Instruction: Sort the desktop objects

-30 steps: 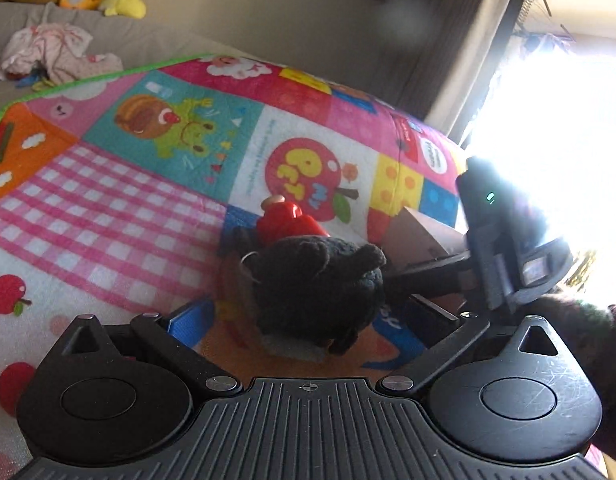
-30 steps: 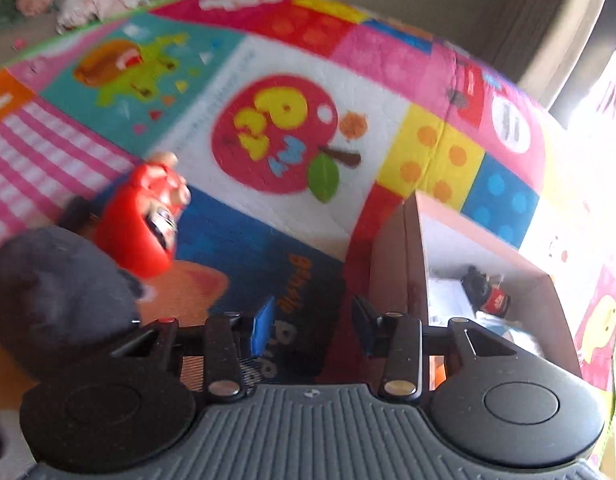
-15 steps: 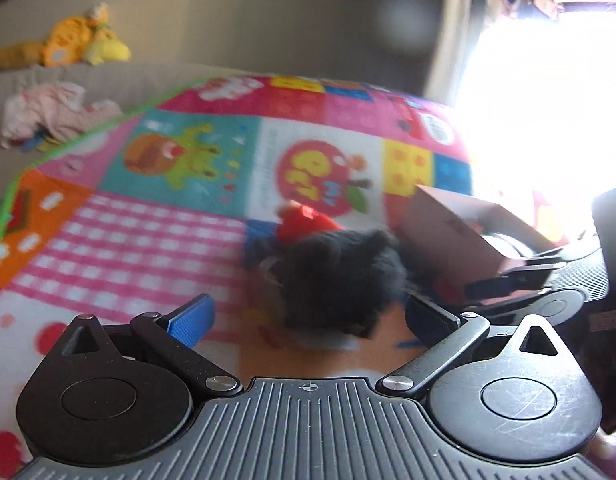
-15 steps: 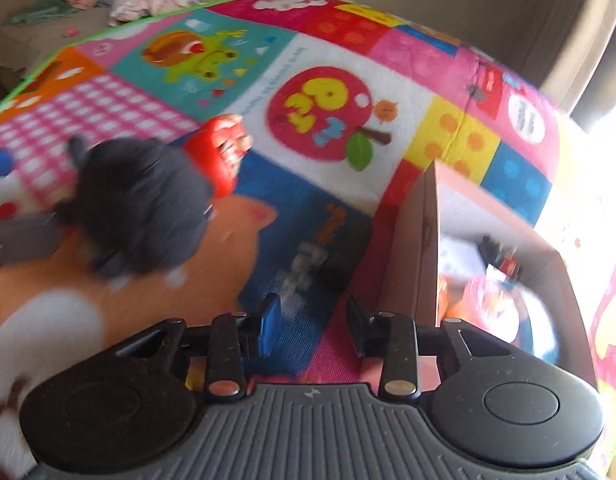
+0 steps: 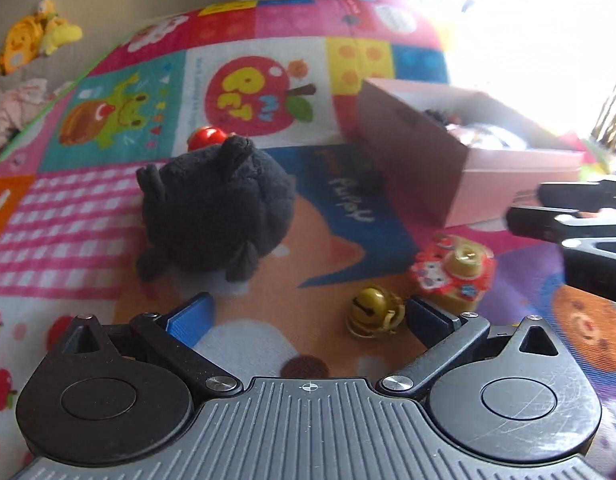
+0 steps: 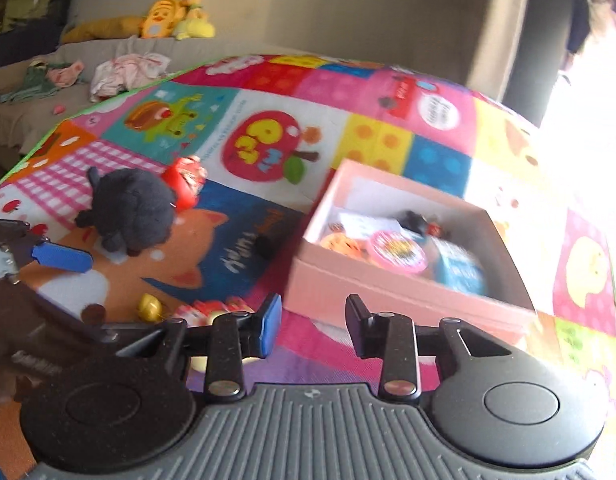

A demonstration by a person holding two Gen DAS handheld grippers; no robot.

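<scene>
Toys lie loose on the play mat (image 5: 244, 56): a black plush (image 5: 216, 208), a red figure (image 5: 207, 138) half hidden behind it, a gold bell (image 5: 367, 314), and a small red-and-gold toy (image 5: 453, 276) just beside the bell. The pink box (image 6: 407, 296) already holds several sorted pieces.

Left gripper (image 5: 308, 316): jaws wide apart, nothing between the pads; the bell sits close to its right finger. Right gripper (image 6: 312, 326): jaws narrowly apart, empty, hanging near the box's front wall.

Risks, as I judge them: the bell is round and could roll away if a finger nudges it off-centre; closing on it may also catch the neighbouring toy. The two grippers work close together and could knock each other.

Against a second earlier: the left gripper then faced the plush head-on; the plush now sits up-left and the bell and red-and-gold toy have come into view. The right gripper has pulled back, showing the box interior more fully.
</scene>
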